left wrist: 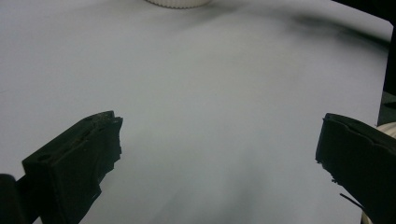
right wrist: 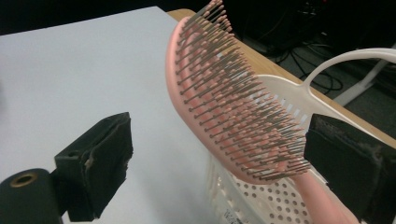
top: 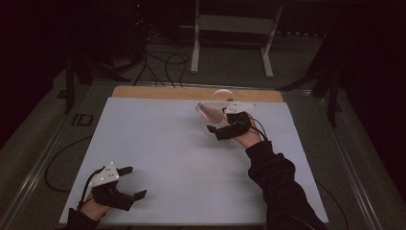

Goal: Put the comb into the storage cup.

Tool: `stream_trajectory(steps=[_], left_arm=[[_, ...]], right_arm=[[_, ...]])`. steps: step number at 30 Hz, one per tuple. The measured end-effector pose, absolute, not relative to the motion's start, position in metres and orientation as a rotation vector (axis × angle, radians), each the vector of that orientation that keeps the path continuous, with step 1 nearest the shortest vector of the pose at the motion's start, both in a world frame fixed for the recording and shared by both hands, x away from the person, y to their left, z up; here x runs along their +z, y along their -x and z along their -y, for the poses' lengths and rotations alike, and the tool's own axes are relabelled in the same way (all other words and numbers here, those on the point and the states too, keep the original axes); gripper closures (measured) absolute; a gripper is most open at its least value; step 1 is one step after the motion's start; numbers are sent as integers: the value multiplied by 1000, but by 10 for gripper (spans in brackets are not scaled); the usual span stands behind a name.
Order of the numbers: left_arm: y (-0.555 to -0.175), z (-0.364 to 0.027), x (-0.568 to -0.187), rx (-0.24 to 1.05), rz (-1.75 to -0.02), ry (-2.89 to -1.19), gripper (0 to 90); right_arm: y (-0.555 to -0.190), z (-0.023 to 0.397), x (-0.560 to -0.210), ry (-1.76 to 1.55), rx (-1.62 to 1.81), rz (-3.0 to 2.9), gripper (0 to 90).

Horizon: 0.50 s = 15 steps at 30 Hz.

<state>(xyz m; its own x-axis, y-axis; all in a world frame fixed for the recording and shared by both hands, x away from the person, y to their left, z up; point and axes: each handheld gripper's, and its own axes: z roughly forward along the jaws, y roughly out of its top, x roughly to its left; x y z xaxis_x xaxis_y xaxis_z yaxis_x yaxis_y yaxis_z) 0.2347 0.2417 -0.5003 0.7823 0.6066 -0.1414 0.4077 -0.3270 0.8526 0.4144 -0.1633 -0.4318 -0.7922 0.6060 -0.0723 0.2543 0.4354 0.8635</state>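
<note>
White tabletop (top: 182,153) under us, dark room beyond, our left gripper (top: 136,183) near edge, jaws wide apart, holding nothing, farther out our right gripper (top: 216,125) spread wide around pink hairbrush (right wrist: 229,102), brush leaning in white perforated basket (right wrist: 285,100), grip unclear

The basket (top: 218,103) is sitting on the table (top: 182,158) at its far side, right of centre. The hairbrush (top: 209,112) is lying tilted in the basket, head jutting over its left rim. The right gripper (top: 221,125) is sitting just near of the basket, by the brush handle. The left gripper (top: 133,182) is resting at the near left corner, well apart from both.
</note>
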Motion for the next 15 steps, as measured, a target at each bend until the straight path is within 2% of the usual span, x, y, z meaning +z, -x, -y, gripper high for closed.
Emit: stream_trajectory(steps=[15], left_arm=[[-235, -242, -500, 246, -763, -1965, 0]], right_arm=[[-407, 173, -431, -745, 1300, -2326, 79]])
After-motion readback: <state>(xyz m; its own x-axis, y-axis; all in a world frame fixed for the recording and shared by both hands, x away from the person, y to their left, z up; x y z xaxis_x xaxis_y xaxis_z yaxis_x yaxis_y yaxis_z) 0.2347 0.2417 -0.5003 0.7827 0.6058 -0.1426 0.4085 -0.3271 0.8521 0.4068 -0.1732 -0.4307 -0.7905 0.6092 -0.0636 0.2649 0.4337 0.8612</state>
